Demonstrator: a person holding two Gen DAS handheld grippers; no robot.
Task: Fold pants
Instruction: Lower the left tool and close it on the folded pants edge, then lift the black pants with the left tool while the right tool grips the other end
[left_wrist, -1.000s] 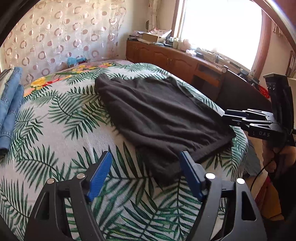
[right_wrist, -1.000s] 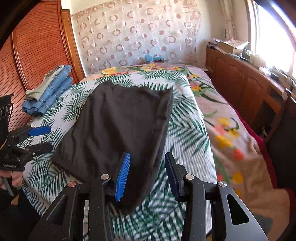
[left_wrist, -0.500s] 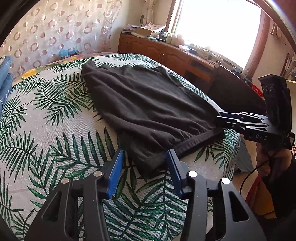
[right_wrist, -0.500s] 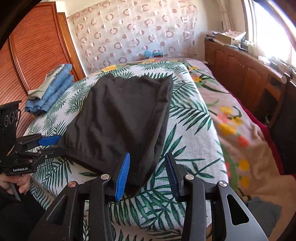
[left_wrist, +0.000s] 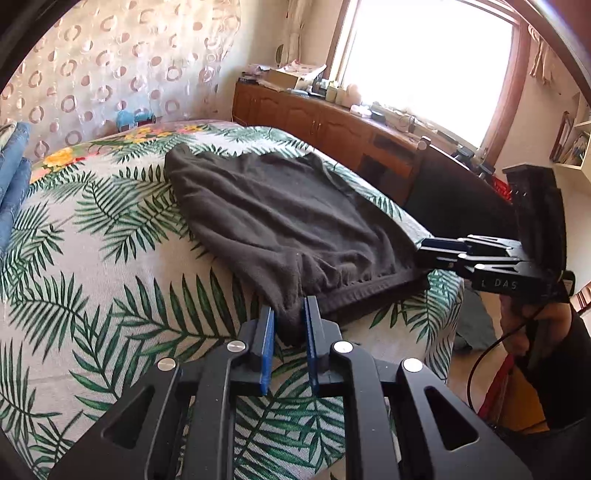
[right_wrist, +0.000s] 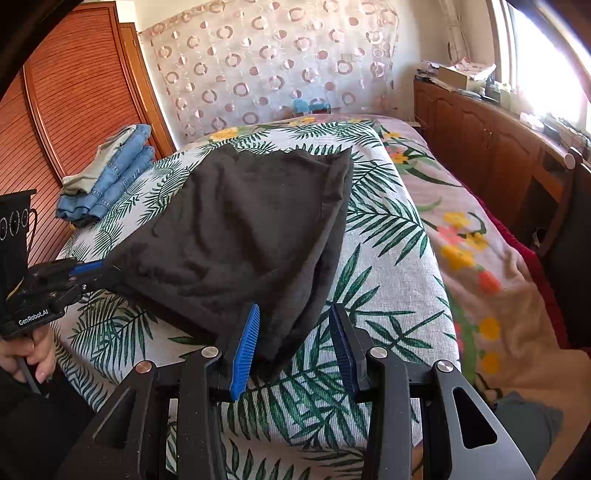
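Left tongs (left_wrist: 289, 319) are closing on a corner of the dark pants (left_wrist: 288, 221); right tongs (right_wrist: 295, 332) stand open around another corner, on the bed (left_wrist: 110, 280).

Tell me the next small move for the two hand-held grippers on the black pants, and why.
Probably close the right hand-held gripper. The left hand-held gripper is closing, pads already pinching its waistband corner of the black pants, while the right one's pads straddle the other corner with visible gaps. Lifting would need both held.

Folded jeans (right_wrist: 107, 181) crowd the bed's (right_wrist: 391, 236) far left corner by the wardrobe (right_wrist: 77, 96). The bed's right edge lies bare, with a wooden cabinet (right_wrist: 491, 147) across a narrow aisle.
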